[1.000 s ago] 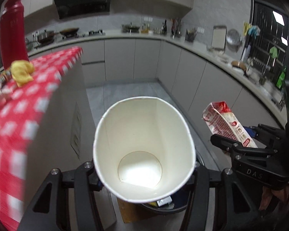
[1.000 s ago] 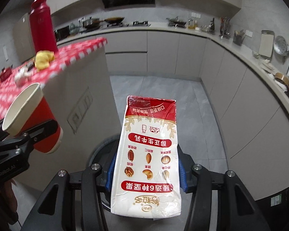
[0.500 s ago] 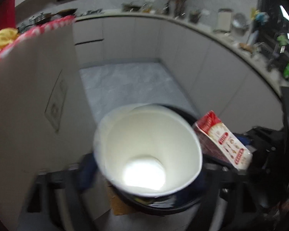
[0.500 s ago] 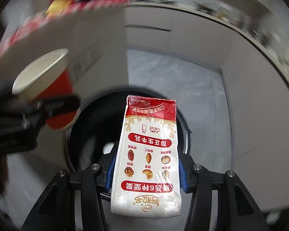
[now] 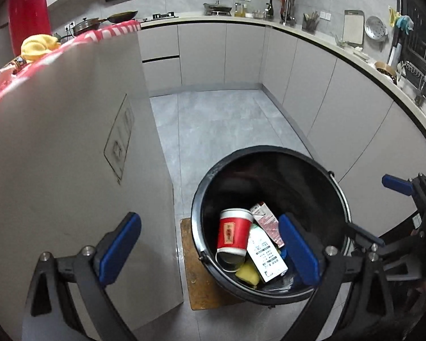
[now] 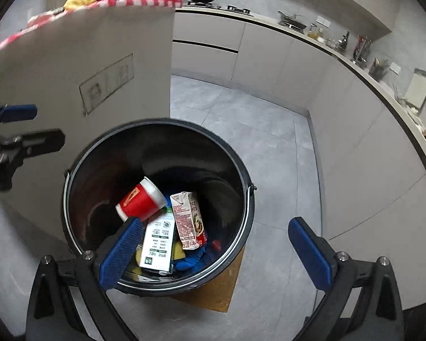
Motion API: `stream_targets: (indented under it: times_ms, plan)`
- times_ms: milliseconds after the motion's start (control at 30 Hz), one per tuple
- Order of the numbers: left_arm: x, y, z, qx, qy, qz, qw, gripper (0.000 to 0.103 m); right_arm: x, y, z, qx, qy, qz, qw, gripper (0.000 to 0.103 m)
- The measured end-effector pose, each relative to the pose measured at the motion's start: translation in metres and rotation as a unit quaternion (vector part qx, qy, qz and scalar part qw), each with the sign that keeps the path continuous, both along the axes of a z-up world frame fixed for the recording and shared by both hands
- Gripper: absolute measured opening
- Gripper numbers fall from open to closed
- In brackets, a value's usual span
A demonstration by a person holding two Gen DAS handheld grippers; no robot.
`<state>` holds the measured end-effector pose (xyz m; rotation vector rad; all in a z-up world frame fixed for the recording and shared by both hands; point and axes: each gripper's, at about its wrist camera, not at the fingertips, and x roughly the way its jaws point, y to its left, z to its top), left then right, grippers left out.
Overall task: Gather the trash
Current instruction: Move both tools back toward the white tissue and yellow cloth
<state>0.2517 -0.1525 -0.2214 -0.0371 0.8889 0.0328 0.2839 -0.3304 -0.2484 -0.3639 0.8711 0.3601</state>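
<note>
A black round bin point(image 5: 210, 176) point(image 6: 156, 123) stands on the floor on a brown board. Inside lie a red paper cup point(image 5: 232, 234) point(image 6: 139, 199), a red and white milk carton point(image 5: 265, 218) point(image 6: 188, 218), a white carton point(image 5: 265, 258) point(image 6: 157, 241) and other trash. My left gripper point(image 5: 207, 253) is open and empty above the bin's left side; it also shows in the right wrist view point(image 6: 28, 125). My right gripper point(image 6: 215, 253) is open and empty above the bin's right rim; it also shows in the left wrist view point(image 5: 383, 210).
A grey island wall point(image 5: 56, 156) with a red checked cloth point(image 5: 105, 32) on top stands left of the bin. On it are a red bottle point(image 5: 28, 8) and a yellow wad point(image 5: 38, 47). Grey cabinets point(image 5: 326, 85) curve round the right. Grey tile floor point(image 5: 213, 119) lies beyond.
Both grippers dropped toward the bin and opened. The paper cup left the left gripper and the milk carton left the right one; both now lie in the bin.
</note>
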Motion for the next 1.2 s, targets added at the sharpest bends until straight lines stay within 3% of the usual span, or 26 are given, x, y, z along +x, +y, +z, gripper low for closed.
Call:
stream_targets:
  times_ms: [833, 1200]
  plan:
    - [-0.03, 0.025, 0.076, -0.006, -0.06, 0.03, 0.9977, 0.098, -0.015, 0.025, 0.1, 0.079, -0.045, -0.04, 0.995, 0.103]
    - [-0.06, 0.067, 0.127, 0.012, -0.087, 0.08, 0.993, 0.098, -0.029, 0.055, 0.154, 0.124, -0.068, -0.029, 0.989, 0.103]
